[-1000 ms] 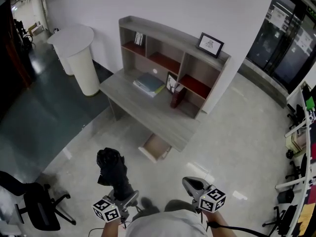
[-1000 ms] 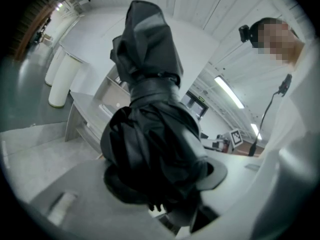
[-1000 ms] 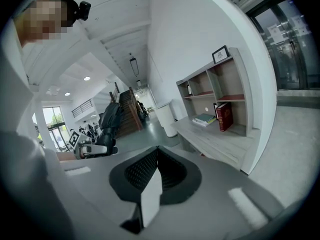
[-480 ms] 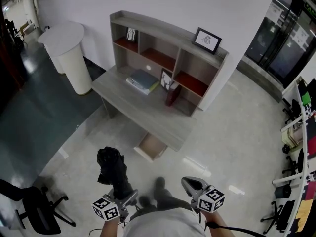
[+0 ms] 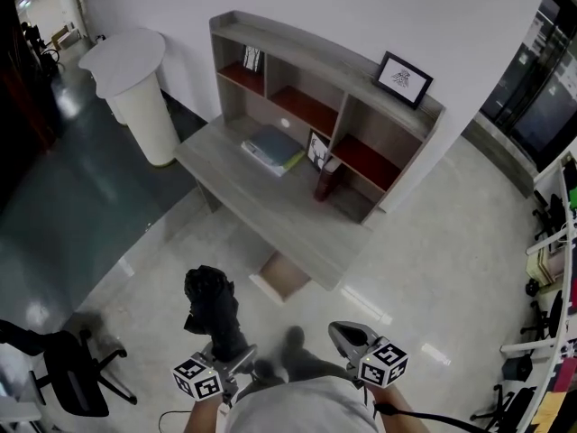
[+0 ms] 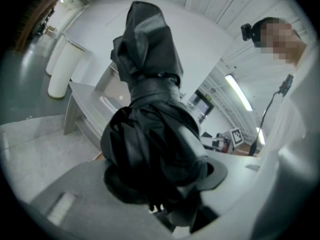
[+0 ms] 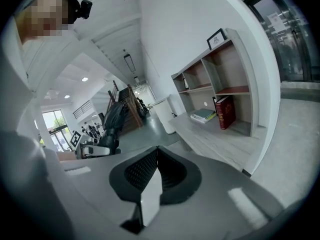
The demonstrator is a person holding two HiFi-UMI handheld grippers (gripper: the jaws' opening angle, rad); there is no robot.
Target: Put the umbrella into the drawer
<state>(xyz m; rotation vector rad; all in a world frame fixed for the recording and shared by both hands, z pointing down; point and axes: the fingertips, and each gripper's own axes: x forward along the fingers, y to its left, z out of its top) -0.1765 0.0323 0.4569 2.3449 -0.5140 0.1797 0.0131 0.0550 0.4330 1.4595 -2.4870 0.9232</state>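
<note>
Umbrella (image 5: pixel 213 314), black and folded, is clamped by its near end in the left gripper (image 5: pixel 239 361). Its long axis runs straight out from the jaws, with the bundled fabric end pointing forward and up. Right gripper (image 5: pixel 341 332), just right of it, has its jaws pressed together on nothing. Open drawer (image 5: pixel 284 276) lies well ahead of both grippers, under the desk (image 5: pixel 261 197).

framed picture (image 5: pixel 405 79) atop the shelf unit (image 5: pixel 290 43) — white pedestal table (image 5: pixel 133 72) near it
</note>
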